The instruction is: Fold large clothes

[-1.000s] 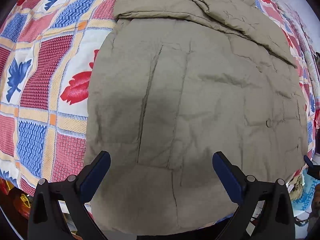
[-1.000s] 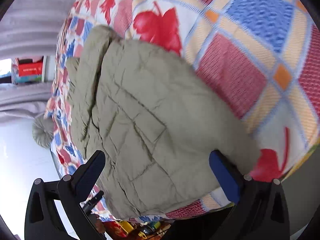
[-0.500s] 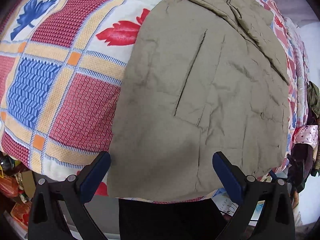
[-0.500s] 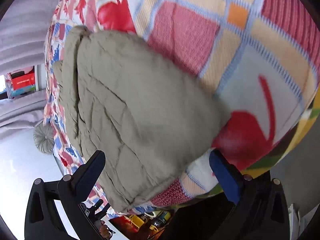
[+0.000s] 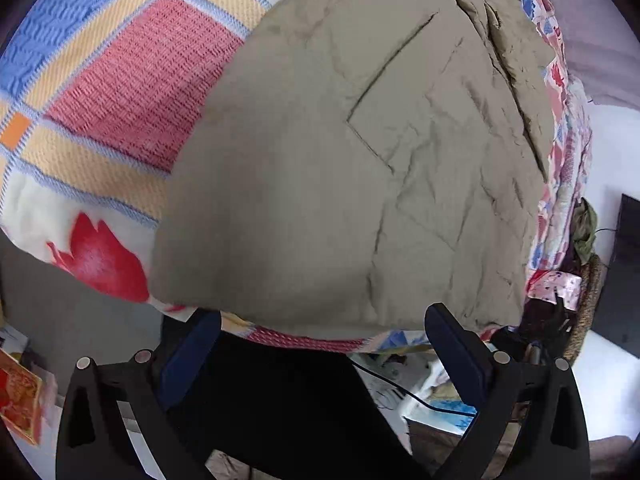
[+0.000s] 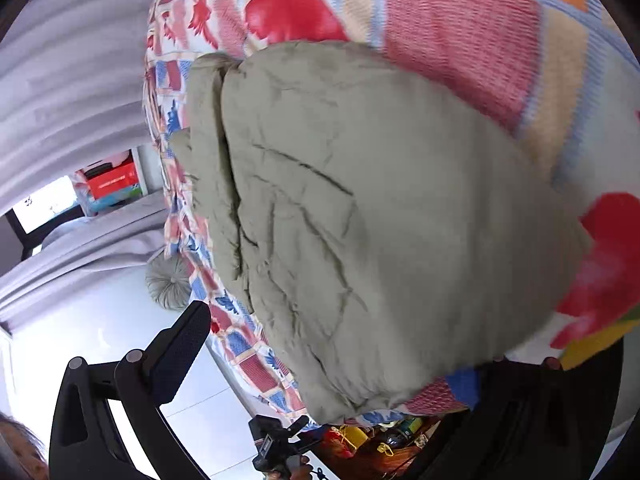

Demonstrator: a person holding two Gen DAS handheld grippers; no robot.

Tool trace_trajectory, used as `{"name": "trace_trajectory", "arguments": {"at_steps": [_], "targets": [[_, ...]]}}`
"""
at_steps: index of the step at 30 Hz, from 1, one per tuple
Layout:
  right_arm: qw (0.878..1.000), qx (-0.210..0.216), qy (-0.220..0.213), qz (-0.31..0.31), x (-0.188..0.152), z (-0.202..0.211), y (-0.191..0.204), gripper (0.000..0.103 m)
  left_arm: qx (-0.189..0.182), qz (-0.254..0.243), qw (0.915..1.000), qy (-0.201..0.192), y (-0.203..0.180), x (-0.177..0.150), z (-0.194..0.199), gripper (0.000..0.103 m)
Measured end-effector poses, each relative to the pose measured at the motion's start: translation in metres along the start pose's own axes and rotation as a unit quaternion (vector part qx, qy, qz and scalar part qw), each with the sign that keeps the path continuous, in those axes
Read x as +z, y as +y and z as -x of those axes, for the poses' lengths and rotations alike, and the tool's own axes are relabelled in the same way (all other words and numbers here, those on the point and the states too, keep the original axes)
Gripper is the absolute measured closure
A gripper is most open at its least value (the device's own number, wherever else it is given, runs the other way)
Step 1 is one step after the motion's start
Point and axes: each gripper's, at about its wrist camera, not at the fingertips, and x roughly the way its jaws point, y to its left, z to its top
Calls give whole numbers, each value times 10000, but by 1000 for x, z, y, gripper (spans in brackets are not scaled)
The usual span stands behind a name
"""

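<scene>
nearest the lens, the left claw hangs spread wide with nothing between its blue pads, just off the bed's near edge. the right claw is spread too, its left finger over the pale floor, its right finger dark and mostly hidden under the jacket's hem. beyond them the olive quilted jacket lies folded on the patchwork bedspread, its hem at the bed's near edge. farther off, grey curtains hang behind the bed.
</scene>
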Motion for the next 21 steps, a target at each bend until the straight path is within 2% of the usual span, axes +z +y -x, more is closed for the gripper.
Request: {"name": "trace_trajectory", "arguments": {"at_steps": [2,5,12,16,21], "targets": [[9998,-93,93,130,-1,-6,6,0,-153,14,9999,61,0,-5,-5,1],[9995,-199,170,155,-2,-13,7,0,-300,-108,9995,-10,-21,-5,-17,1],[9996,-191,180,77,-4,-9,2,0,-327,-303,9988,-204,-54,9,-27,1],[9993,-316,176,117,-4,-2,0,0,-223,-395,9987,-225,-63,14,-32,1],[9986,-490,207,78,-5,0,-8,0,122,-410,9989,-187,-60,16,-40,2]]}}
